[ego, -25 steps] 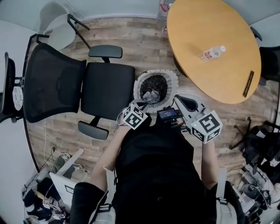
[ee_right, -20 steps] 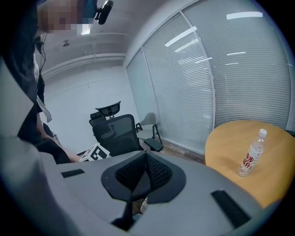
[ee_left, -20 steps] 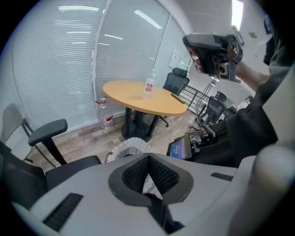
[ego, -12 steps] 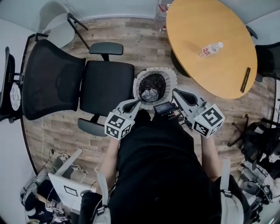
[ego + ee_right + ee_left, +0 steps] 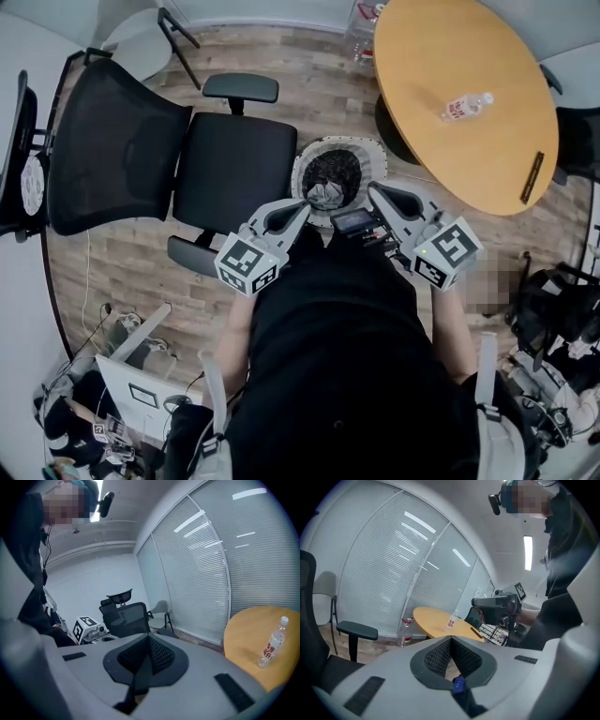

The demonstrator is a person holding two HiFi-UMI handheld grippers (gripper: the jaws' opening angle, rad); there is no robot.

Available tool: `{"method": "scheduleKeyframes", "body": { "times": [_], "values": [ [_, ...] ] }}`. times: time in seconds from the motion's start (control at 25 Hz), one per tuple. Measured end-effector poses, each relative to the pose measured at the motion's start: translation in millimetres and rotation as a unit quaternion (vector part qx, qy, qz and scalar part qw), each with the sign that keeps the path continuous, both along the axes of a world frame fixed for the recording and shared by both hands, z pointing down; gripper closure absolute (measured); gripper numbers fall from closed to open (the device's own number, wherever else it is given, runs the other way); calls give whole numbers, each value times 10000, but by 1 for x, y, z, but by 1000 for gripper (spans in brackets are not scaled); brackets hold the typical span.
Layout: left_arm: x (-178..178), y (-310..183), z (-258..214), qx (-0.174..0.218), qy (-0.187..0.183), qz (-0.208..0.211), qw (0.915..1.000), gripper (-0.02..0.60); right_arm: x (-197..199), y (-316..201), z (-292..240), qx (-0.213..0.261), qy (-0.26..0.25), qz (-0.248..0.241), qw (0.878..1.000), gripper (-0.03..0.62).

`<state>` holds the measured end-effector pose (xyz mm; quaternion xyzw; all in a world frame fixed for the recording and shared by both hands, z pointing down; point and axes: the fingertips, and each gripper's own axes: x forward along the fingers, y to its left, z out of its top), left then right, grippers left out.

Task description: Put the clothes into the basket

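Clothes (image 5: 325, 195) in basket (image 5: 372, 154) on wood floor (image 5: 319, 101)

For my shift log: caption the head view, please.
Left gripper and right gripper shut, empty, near basket holding gray garment.

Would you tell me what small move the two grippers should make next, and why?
Probably ease both back from the basket and rest: the left gripper and right gripper are shut with nothing between the jaws, and a grey cloth already lies inside the basket, so the job looks done.
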<state>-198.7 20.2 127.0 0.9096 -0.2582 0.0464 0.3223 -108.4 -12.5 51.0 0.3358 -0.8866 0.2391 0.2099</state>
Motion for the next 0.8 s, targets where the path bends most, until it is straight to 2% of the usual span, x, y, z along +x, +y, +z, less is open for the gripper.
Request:
{"method": "scheduleKeyframes", "body": {
  "times": [0.28, 0.8],
  "values": [
    [6, -4, -2, 100, -76, 161, 9998, 569, 6, -2, 2, -13, 12, 125, 9999, 579],
    [11, 5, 7, -47, -191, 244, 9995, 569, 11, 0, 4, -94, 135, 183, 9997, 579]
  ]
}}
